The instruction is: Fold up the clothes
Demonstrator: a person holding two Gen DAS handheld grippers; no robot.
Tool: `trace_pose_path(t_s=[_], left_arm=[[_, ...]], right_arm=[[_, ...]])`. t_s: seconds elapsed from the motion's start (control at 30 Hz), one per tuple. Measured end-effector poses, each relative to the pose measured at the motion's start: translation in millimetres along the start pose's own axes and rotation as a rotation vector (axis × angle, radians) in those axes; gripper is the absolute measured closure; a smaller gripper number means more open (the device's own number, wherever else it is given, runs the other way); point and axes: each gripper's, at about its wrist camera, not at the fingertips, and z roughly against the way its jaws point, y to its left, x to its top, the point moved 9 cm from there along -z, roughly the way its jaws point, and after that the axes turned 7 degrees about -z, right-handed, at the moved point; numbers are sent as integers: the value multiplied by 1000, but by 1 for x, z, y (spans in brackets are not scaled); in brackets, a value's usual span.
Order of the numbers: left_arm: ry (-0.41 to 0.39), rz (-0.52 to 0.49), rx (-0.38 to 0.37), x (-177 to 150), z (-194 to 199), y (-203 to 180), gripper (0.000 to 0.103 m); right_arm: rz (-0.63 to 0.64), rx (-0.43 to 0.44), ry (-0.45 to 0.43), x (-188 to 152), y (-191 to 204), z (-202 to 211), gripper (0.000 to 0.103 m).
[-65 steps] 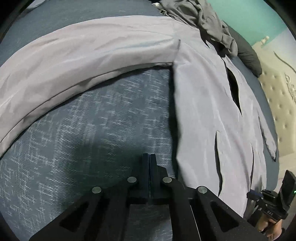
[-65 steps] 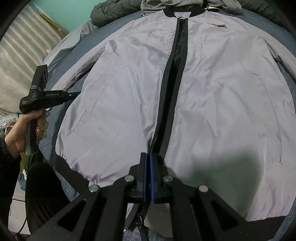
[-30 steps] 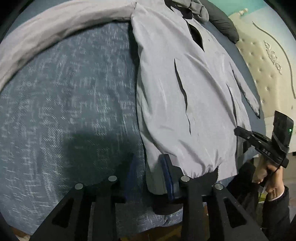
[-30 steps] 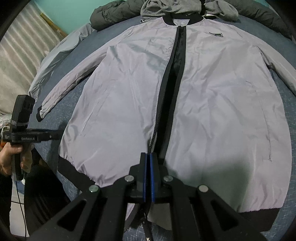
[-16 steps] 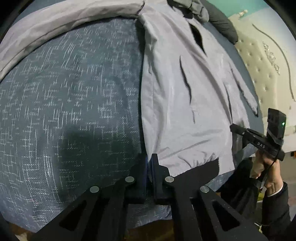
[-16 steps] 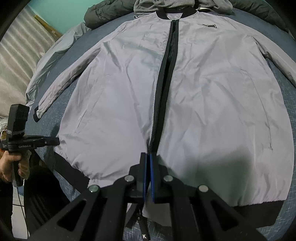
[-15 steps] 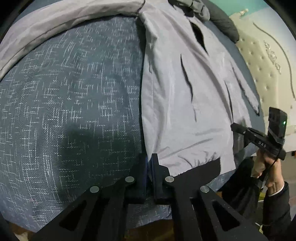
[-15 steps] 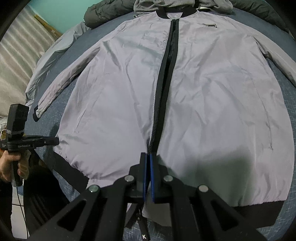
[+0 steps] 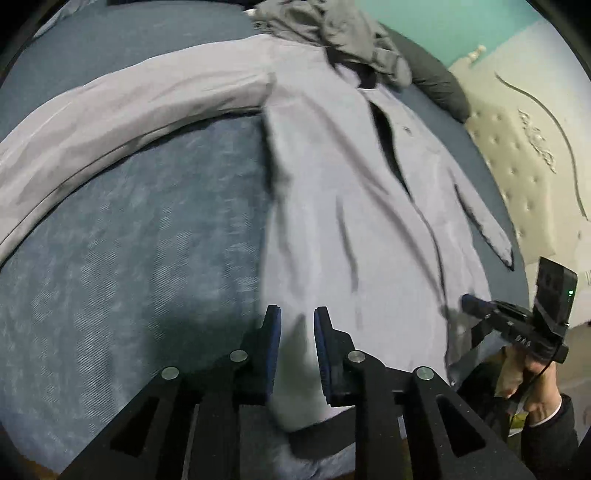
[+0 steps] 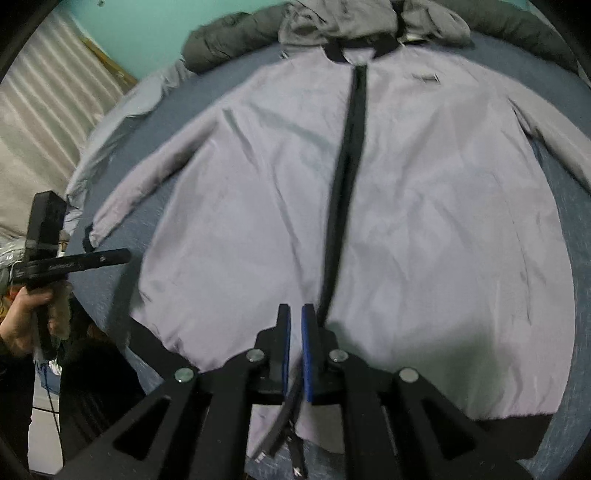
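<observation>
A light grey bomber jacket [image 10: 436,206] with a black zip strip, black collar and black hem lies flat, front up, on a dark blue bed. Its near sleeve [image 9: 122,107] stretches out to the left in the left wrist view. My left gripper [image 9: 297,317] is open, its fingers either side of the jacket's side edge near the hem. My right gripper [image 10: 294,314] is slightly open over the hem beside the zip's lower end. Each gripper shows in the other's view: the right one [image 9: 517,325] and the left one [image 10: 70,264].
The dark blue bedspread [image 9: 122,266] lies bare left of the jacket. A heap of grey clothes [image 10: 369,18] and a dark puffy garment [image 10: 221,40] lie beyond the collar. A cream tufted headboard [image 9: 524,147] stands to the right; a pale curtain [image 10: 40,122] hangs at left.
Both grippers, shut half a second ago, have opened. The left one has moved forward along the jacket's side edge, so more of the sleeve and collar shows.
</observation>
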Motion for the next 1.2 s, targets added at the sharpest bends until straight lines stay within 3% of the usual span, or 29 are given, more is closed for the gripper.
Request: trace_pose_path(t_s=[0.17,0.3,0.33,0.37,0.43,0.6,0.7,0.73,0.77,0.9,1.2], left_arm=[[23,-5,21,-2,-41,-17,83],[0,48,34,8,-43,1,82],[-13,53,40,13,-41,4,78],[-26,58,52,19,-39,9,64],[-40,74,62,34,-42,16,52],[-57,85,90,71,-63,24,52],[-58,99,82,86,-83,23,58],[-56,104,78,89,-90,18,85],[-60,111,80,91,-93,16,100],[-102,143,133,86,-83,30,100],[-90,161,148,84,-85,37,95]], right_arm=[[9,5,70,-6,6,-36,97],[-38,6,135,-15,-5,-60,97],[-37,13,136,-15,-4,-60,97],[-33,21,134,-15,-4,-58,97],[-23,27,108,-9,-2,-51,97],[-66,49,16,16,-11,-26,97],[-64,37,-3,22,-16,-17,97],[-66,32,-3,22,-20,-15,97],[-67,27,-3,22,-24,-13,97],[-76,7,-3,23,-41,-5,97],[-75,-8,20,26,-52,-13,97]])
